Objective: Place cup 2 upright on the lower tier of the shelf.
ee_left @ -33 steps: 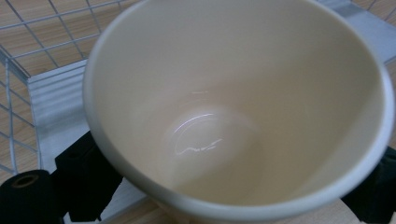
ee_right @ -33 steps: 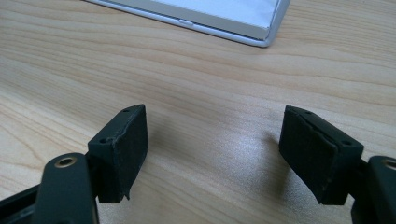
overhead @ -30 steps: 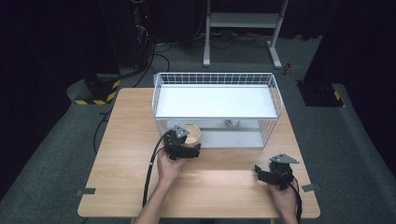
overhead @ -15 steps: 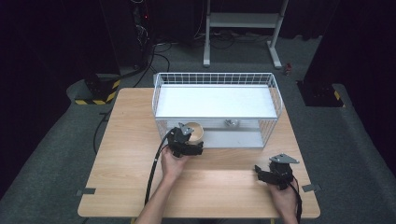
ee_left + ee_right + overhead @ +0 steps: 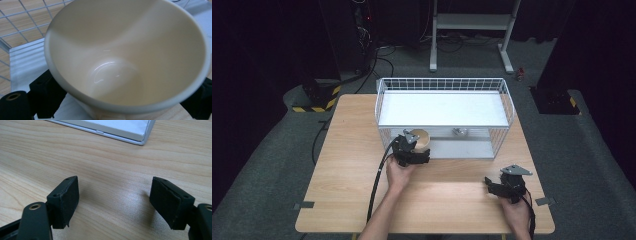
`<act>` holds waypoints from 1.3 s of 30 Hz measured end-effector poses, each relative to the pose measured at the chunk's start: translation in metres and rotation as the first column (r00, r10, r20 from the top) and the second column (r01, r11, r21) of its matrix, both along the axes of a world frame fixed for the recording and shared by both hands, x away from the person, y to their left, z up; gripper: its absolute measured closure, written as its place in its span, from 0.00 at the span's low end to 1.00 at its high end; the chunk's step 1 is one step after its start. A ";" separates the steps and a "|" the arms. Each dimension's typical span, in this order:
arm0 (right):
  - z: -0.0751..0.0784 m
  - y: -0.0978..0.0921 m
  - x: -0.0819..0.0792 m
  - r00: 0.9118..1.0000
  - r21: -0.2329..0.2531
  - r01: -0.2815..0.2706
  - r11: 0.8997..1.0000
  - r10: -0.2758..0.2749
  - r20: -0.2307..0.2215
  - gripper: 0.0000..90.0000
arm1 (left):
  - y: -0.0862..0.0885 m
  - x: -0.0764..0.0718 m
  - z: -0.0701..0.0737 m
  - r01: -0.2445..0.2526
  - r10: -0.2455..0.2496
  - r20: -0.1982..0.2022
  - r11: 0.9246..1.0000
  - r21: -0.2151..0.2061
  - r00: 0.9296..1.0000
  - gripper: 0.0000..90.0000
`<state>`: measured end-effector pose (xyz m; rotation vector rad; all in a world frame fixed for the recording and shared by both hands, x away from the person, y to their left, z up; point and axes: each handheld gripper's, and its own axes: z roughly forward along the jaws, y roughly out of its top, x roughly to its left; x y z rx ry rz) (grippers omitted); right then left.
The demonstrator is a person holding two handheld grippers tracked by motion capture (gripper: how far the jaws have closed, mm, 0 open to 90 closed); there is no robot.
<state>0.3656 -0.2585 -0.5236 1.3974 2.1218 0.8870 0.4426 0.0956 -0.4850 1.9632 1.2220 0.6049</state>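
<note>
Cup (image 5: 421,138), clamped in the left gripper (image 5: 414,152), could catch the wire basket (image 5: 507,98) wall at its near-left corner and tip. Right gripper (image 5: 501,185) rests agape on the table (image 5: 337,165).

1. A light wooden table (image 5: 342,165) with a pale grain stands in the middle of a dark room.
2. The floor (image 5: 272,165) around it is grey carpet.
3. Beyond the table's far edge stands a white metal stand (image 5: 472,22) on two feet.
4. At the far left, a black base marked with yellow-and-black hazard stripes (image 5: 314,102) rests on the floor, with black cables (image 5: 377,55) trailing nearby.
5. The surroundings fall into deep shadow; light falls mostly on the tabletop.
</note>
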 end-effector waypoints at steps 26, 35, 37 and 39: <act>0.000 0.000 0.000 1.000 0.000 0.001 1.000 -0.001 0.000 0.26 | 0.003 -0.001 -0.001 -0.003 0.003 0.008 1.000 -0.007 1.000 0.00; 0.000 0.000 0.000 1.000 0.001 0.001 1.000 -0.001 0.001 0.26 | 0.013 -0.006 0.000 0.000 0.000 -0.009 1.000 -0.024 1.000 0.00; 0.000 0.000 0.000 1.000 0.000 0.001 1.000 -0.001 0.000 0.26 | 0.014 -0.007 -0.001 0.001 -0.002 -0.020 0.999 -0.033 1.000 0.00; 0.000 0.000 0.000 1.000 0.001 0.001 1.000 -0.001 0.001 0.26 | 0.015 -0.009 -0.001 0.008 -0.008 -0.025 1.000 -0.030 1.000 0.00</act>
